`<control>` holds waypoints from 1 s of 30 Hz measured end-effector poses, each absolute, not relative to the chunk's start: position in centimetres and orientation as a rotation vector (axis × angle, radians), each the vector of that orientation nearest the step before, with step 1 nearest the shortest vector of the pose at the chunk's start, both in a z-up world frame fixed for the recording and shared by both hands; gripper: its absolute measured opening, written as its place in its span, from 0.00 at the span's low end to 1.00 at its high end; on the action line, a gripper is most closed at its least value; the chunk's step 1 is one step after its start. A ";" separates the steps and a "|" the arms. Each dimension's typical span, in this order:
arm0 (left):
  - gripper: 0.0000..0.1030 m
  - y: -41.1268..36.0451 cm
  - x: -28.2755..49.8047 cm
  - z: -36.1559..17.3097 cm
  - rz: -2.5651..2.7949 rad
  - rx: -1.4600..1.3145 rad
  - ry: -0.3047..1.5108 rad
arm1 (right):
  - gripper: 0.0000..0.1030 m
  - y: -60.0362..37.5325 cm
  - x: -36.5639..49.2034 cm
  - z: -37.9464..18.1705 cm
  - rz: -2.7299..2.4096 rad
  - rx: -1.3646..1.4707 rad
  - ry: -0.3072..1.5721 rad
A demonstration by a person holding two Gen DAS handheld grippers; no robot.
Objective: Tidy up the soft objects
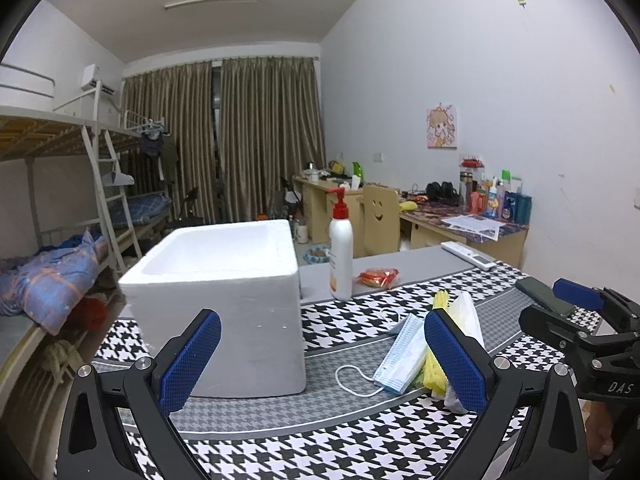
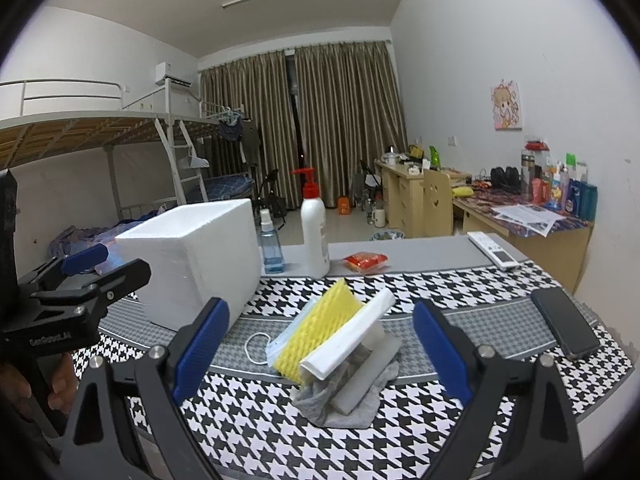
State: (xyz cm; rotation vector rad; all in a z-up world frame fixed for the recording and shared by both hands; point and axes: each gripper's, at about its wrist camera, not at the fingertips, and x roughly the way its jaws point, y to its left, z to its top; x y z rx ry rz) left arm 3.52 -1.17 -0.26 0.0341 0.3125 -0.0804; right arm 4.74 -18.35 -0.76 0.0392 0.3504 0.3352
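A white foam box (image 1: 224, 292) stands open-topped on the houndstooth mat; it also shows in the right wrist view (image 2: 192, 256). Right of it lies a pile of soft things: a blue face mask (image 1: 400, 354), a yellow sponge (image 2: 316, 332), a white plastic-wrapped pack (image 2: 352, 340) and a grey cloth (image 2: 340, 400). My left gripper (image 1: 324, 364) is open and empty, just in front of the box and the mask. My right gripper (image 2: 320, 356) is open and empty, its fingers on either side of the pile, short of it.
A white pump bottle with a red top (image 2: 314, 232), a blue spray bottle (image 2: 270, 246), a red snack packet (image 2: 366, 261), a white remote (image 2: 494, 250) and a dark phone (image 2: 564, 322) sit on the table. Bunk beds stand left, cluttered desks right.
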 end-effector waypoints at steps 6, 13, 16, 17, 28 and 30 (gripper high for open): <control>0.99 -2.0 5.0 -0.6 -0.103 0.041 0.347 | 0.93 -18.7 6.1 -1.4 0.328 0.050 0.403; 0.99 -2.9 6.5 -1.2 -0.116 0.042 0.387 | 0.93 -19.0 7.4 -2.1 0.324 0.062 0.457; 0.99 -3.3 7.2 -1.6 -0.125 0.049 0.404 | 0.93 -19.1 7.9 -2.3 0.316 0.066 0.475; 0.99 -3.4 7.4 -1.7 -0.127 0.052 0.409 | 0.93 -19.1 8.1 -2.4 0.313 0.067 0.483; 0.99 -4.5 9.4 -3.2 -0.152 0.081 0.470 | 0.88 -19.2 9.6 -3.3 0.313 0.090 0.542; 0.99 -4.7 9.7 -3.4 -0.154 0.088 0.476 | 0.87 -19.4 10.0 -3.4 0.317 0.097 0.552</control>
